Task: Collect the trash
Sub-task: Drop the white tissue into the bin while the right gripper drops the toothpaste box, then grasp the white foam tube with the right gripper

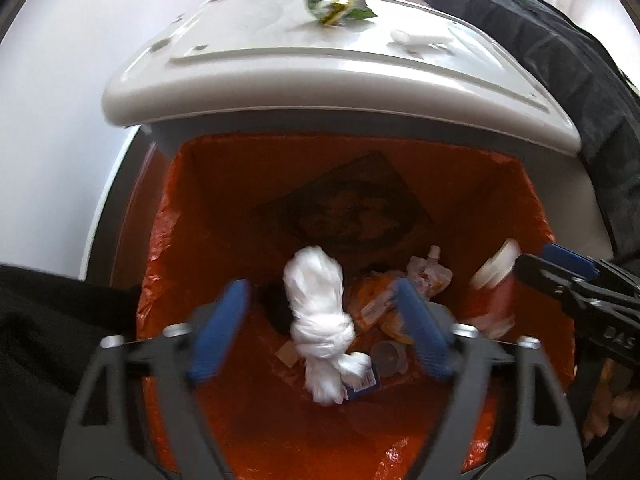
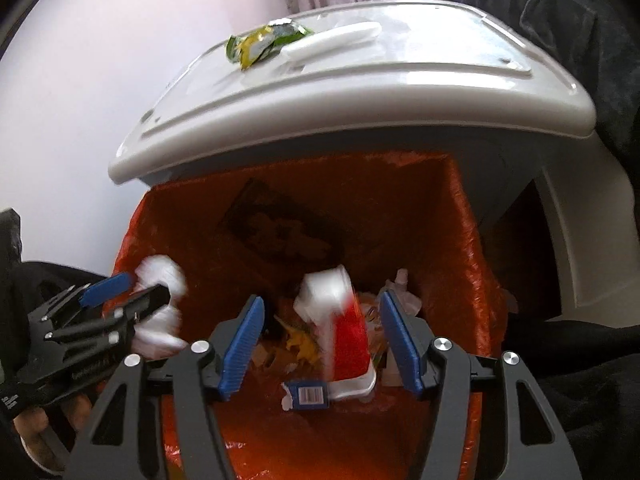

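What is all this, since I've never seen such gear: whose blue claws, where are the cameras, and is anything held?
There is no robot. A person holds a gripper in each hand, and each carries a camera that looks along its blue jaws. One picture comes from the left gripper, the other from the right gripper. Both hover over a bin lined with an orange bag. Both pairs of jaws stand open. A knotted white bag is between the left pair and a red cup between the right. Both are blurred and unclamped. A green wrapper lies on the bin lid.
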A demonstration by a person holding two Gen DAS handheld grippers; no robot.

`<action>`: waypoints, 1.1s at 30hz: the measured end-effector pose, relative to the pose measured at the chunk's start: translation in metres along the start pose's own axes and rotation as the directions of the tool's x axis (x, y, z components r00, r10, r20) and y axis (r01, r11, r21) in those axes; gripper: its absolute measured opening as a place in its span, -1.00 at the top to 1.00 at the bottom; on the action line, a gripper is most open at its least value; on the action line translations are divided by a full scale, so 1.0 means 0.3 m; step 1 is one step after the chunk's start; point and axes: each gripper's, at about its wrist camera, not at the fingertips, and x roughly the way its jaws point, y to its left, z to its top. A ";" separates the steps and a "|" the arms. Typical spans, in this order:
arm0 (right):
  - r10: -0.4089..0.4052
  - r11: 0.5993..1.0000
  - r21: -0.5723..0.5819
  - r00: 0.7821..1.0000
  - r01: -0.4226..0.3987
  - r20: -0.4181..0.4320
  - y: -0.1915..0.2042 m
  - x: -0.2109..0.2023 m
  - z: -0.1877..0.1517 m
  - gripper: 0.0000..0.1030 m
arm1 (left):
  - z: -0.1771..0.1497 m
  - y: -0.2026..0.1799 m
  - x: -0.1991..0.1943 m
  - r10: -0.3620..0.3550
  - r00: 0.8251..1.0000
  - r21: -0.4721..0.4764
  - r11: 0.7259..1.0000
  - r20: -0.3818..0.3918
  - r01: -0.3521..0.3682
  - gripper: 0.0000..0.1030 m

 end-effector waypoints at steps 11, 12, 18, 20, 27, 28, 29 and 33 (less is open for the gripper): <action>0.005 0.999 0.035 1.000 -0.006 0.020 -0.025 -0.027 -0.001 -0.17 | -0.001 0.005 -0.005 0.025 1.000 -0.002 1.000 0.012 -0.025 -0.54; 0.004 0.999 0.036 1.000 -0.005 0.018 -0.025 -0.026 -0.001 -0.17 | 0.000 0.004 -0.006 0.025 1.000 0.000 1.000 0.013 -0.025 -0.54; 0.026 0.998 0.053 0.999 -0.027 0.025 -0.022 -0.036 0.028 -0.23 | 0.006 0.009 -0.009 0.022 1.000 -0.011 1.000 0.017 -0.021 -0.54; 0.043 0.997 0.066 0.999 -0.045 0.032 -0.022 -0.046 0.059 -0.24 | 0.007 0.008 -0.009 0.021 1.000 -0.015 1.000 0.017 -0.021 -0.54; 0.038 0.996 0.073 0.995 -0.044 0.088 0.002 -0.063 0.271 -0.36 | 0.035 0.016 -0.040 0.022 0.998 -0.036 0.999 0.064 -0.020 -0.54; 0.034 0.996 0.080 0.995 -0.042 0.097 0.005 -0.062 0.305 -0.38 | 0.040 0.013 -0.055 0.029 0.995 -0.034 0.999 0.091 -0.026 -0.54; 0.027 0.995 0.089 0.994 -0.037 0.109 0.009 -0.057 0.348 -0.41 | 0.044 0.009 -0.068 0.037 0.993 -0.031 0.999 0.112 -0.034 -0.56; -0.026 0.988 0.152 0.994 0.009 0.110 0.029 0.032 0.552 -0.43 | 0.051 0.003 -0.107 0.057 0.983 -0.026 0.998 0.173 -0.054 -0.67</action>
